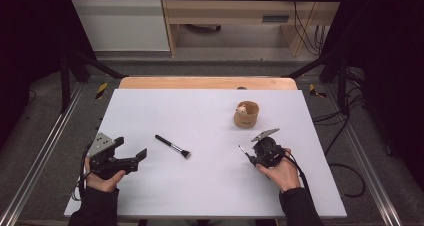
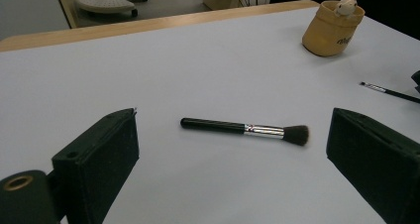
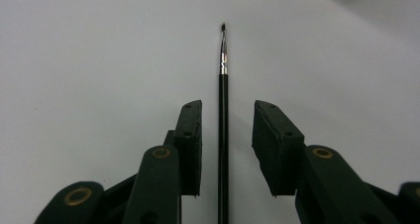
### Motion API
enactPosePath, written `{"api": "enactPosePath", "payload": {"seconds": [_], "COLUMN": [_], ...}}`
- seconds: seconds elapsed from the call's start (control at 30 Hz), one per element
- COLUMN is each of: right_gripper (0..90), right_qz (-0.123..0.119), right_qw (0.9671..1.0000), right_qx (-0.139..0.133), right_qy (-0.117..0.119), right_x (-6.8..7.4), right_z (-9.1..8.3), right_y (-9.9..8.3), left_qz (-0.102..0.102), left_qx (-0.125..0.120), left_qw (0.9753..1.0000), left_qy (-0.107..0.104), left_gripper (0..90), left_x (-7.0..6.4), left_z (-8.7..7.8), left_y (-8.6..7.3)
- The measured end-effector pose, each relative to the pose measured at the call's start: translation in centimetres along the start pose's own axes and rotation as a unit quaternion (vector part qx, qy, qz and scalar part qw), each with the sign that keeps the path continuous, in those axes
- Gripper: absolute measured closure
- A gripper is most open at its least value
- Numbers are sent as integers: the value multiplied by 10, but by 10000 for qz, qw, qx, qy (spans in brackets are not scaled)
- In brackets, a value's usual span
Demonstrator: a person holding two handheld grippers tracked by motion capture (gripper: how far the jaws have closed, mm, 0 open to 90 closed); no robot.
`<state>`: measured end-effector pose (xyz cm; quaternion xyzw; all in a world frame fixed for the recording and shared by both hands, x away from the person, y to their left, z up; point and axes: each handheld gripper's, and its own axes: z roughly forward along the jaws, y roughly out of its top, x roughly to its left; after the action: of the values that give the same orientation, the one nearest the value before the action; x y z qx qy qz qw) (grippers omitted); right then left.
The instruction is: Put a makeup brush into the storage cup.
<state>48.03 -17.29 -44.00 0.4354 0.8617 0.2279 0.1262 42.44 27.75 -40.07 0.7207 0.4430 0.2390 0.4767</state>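
The right gripper [image 3: 225, 149] straddles the thin brush [image 3: 223, 110] lying flat on the table [image 1: 210, 186], jaws apart, not yet pinching. It's light, stiff, probably slick: grip mid-handle. The left gripper [image 2: 233, 149] gapes before the powder brush [image 2: 245, 129].

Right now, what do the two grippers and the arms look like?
Both the left gripper and the right gripper are black with two blocky padded jaws, brass-coloured pivot rings, a grey three-cornered plate on top and a trailing black cable. Dark long sleeves cover both forearms.
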Motion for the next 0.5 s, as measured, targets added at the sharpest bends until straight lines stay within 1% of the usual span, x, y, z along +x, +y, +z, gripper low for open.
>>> {"api": "enactPosePath", "payload": {"seconds": [0.07, 0.1, 0.13, 0.17, 0.2, 0.27, 0.3, 0.33, 0.37, 0.5], "right_gripper": [628, 624, 623, 629, 629, 638, 647, 664, 664, 707], "right_qz": [-134, -133, -126, -130, -130, -195, -219, -269, -269, -303], "right_qw": [9997, 9996, 9993, 9985, 9985, 9972, 9967, 9965, 9965, 9944], "right_qx": [187, 262, 327, 503, 503, 704, 759, 772, 772, 998], "right_qy": [-12, 31, 145, 181, 181, 167, 184, 202, 202, 175], "right_x": [0, 0, -2, -3, -3, -4, -5, -7, -7, -6], "right_z": [0, 1, 2, 6, 6, 11, 13, 16, 16, 20], "right_y": [8, 11, 14, 19, 19, 22, 23, 24, 24, 25], "left_qz": [-6, -3, -2, -7, 3, -10, -9, -8, -10, -1], "left_qx": [-5, 2, 7, 6, 2, -8, -13, -14, -14, 16], "left_qw": [10000, 10000, 10000, 10000, 10000, 10000, 10000, 10000, 10000, 10000], "left_qy": [-8, -5, -2, -2, 7, 2, 2, 1, 1, 0], "left_gripper": [53, 53, 53, 53, 53, 53, 54, 54, 54, 53], "left_x": [0, 0, 1, 1, 1, 1, 1, 1, 1, 1], "left_z": [0, 0, 0, 0, 0, -1, -1, -1, -1, 0], "left_y": [0, 0, 0, 0, 0, 0, 0, 0, 0, 0]}}
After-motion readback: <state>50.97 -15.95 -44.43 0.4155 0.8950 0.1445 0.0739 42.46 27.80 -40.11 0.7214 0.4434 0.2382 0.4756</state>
